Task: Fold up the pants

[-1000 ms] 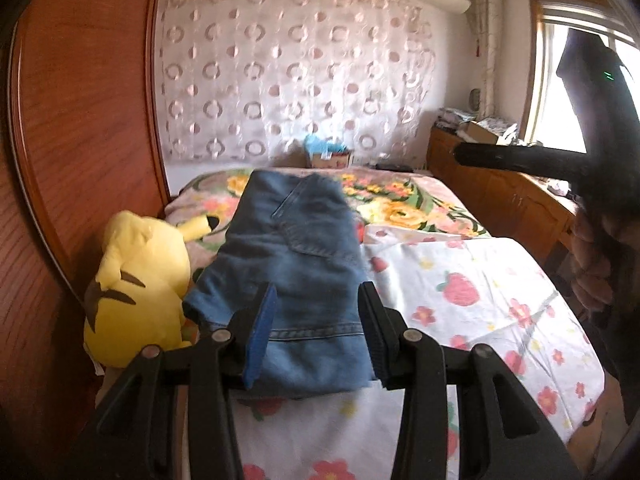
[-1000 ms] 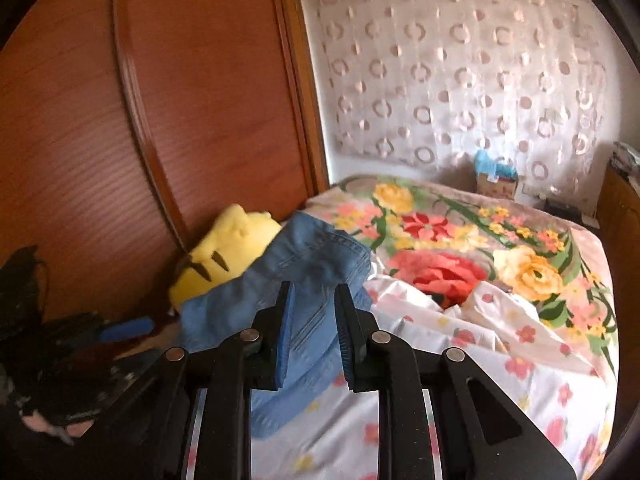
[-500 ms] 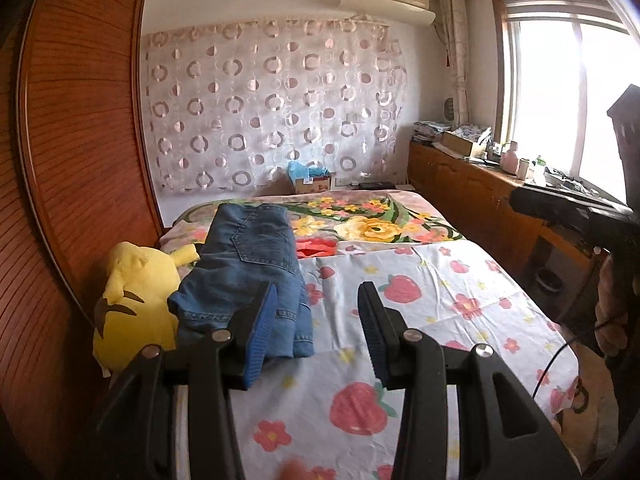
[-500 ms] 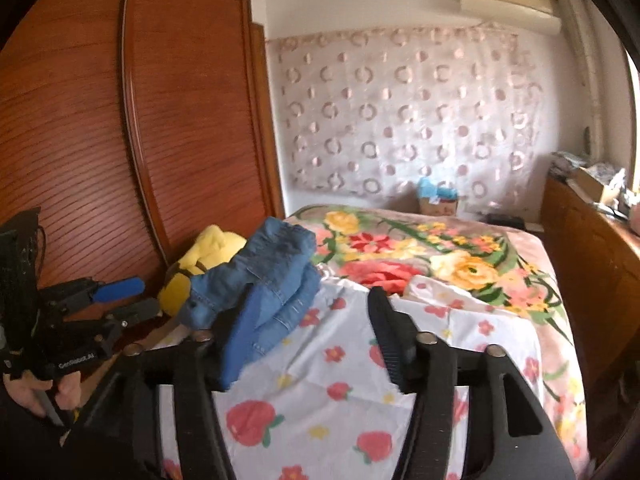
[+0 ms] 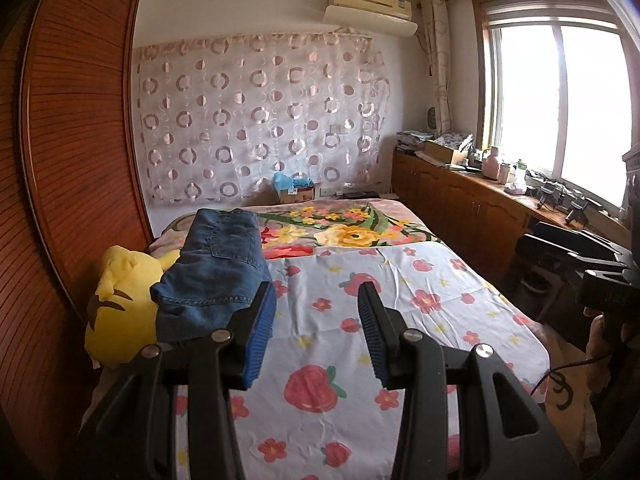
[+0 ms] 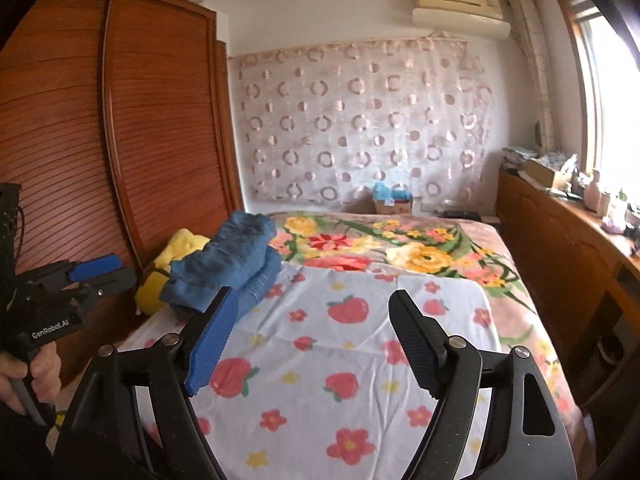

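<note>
Two grippers stand over the bed (image 5: 400,304), neither one holding anything. Folded jeans (image 5: 218,268) lie on the bed's left side, partly resting against a yellow plush toy (image 5: 120,300) that sits at the bed's left edge, between the bed and the wooden wardrobe (image 5: 76,152). Left gripper (image 5: 316,332): jaws apart, with only the strawberry-print sheet (image 5: 360,360) showing between them; the jeans sit beyond and to the left of its blue pad. Right gripper (image 6: 312,344): jaws wide and opening, nothing between them but the sheet; the jeans (image 6: 232,264) lie beyond its left finger. In the right wrist view, the hand (image 6: 32,368) carrying the left gripper appears at the bed's left edge. Toward the bed's far end, a floral blanket (image 6: 400,248) covers the mattress, and a patterned curtain (image 5: 260,120) hangs on the wall behind it.
</note>
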`<move>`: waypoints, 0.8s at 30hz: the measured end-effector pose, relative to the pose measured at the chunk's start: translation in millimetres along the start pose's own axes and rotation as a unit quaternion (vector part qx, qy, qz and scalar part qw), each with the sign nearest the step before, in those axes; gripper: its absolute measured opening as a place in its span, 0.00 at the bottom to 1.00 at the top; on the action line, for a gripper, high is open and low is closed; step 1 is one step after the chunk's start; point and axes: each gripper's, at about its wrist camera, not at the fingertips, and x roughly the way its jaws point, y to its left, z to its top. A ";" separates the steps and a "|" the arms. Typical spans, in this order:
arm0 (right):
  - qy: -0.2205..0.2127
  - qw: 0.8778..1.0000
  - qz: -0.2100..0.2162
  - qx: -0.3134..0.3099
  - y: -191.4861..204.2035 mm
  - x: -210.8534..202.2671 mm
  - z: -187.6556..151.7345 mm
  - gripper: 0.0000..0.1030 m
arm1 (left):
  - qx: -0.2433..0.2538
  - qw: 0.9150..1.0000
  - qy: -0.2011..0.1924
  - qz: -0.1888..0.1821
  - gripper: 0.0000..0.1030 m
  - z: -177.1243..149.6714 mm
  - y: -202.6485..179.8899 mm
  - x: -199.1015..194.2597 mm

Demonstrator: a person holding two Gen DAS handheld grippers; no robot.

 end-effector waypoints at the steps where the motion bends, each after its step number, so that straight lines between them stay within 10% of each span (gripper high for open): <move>1: -0.003 1.000 -0.005 0.002 -1.7 -5.1 -2.5 0.77 | -0.001 1.000 -0.001 0.000 0.40 -1.1 -1.4 -2.2; 24: -0.027 0.998 -0.043 0.021 -17.6 -37.1 -18.6 0.78 | -0.001 1.000 -0.010 0.028 0.41 -16.0 -13.3 -13.2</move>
